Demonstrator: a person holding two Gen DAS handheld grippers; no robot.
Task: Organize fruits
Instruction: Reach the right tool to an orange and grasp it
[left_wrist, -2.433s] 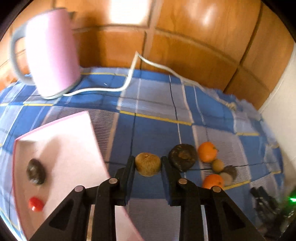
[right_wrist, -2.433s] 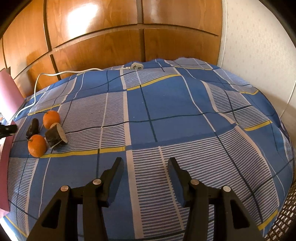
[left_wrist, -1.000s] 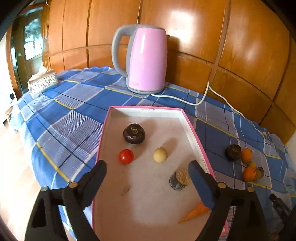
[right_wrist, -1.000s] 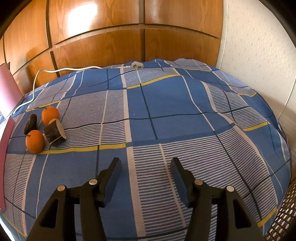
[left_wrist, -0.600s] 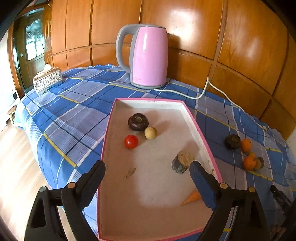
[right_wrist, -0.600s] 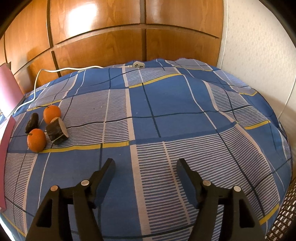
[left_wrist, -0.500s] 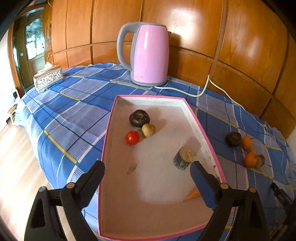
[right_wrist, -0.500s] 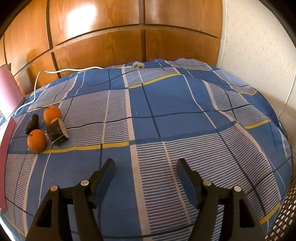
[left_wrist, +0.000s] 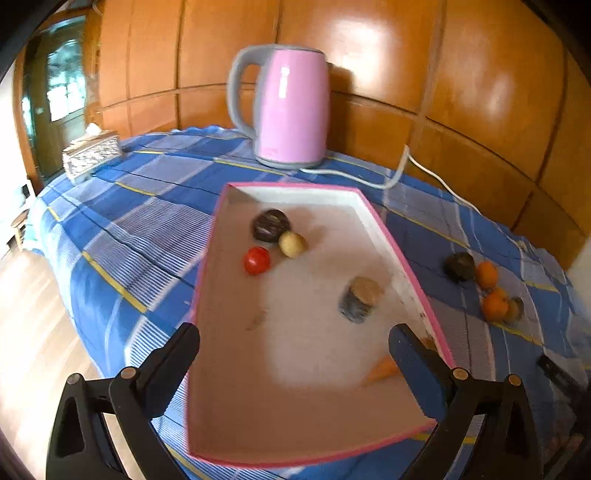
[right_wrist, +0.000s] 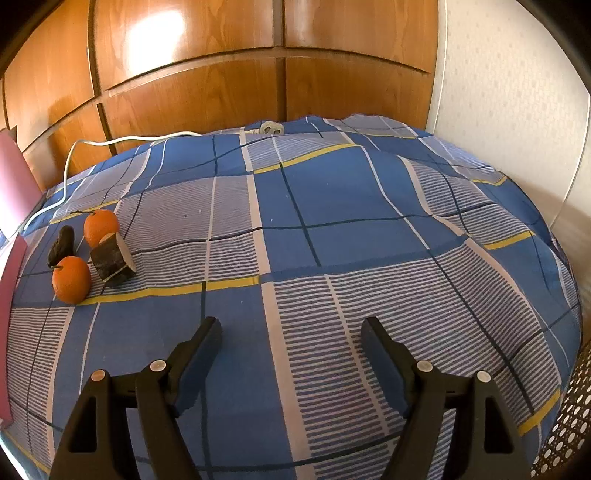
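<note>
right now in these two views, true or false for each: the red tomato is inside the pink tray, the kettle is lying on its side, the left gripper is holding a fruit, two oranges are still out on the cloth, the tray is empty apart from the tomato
1. The red tomato is inside the pink tray. True.
2. The kettle lies on its side. False: it stands upright on the cloth behind the tray.
3. The left gripper holds a fruit. False: its jaws are opening, with nothing between them.
4. Two oranges sit on the cloth outside the tray. True.
5. The tray holds only the tomato. False: a dark round fruit, a pale yellowish fruit and other pieces lie in it too.
</note>
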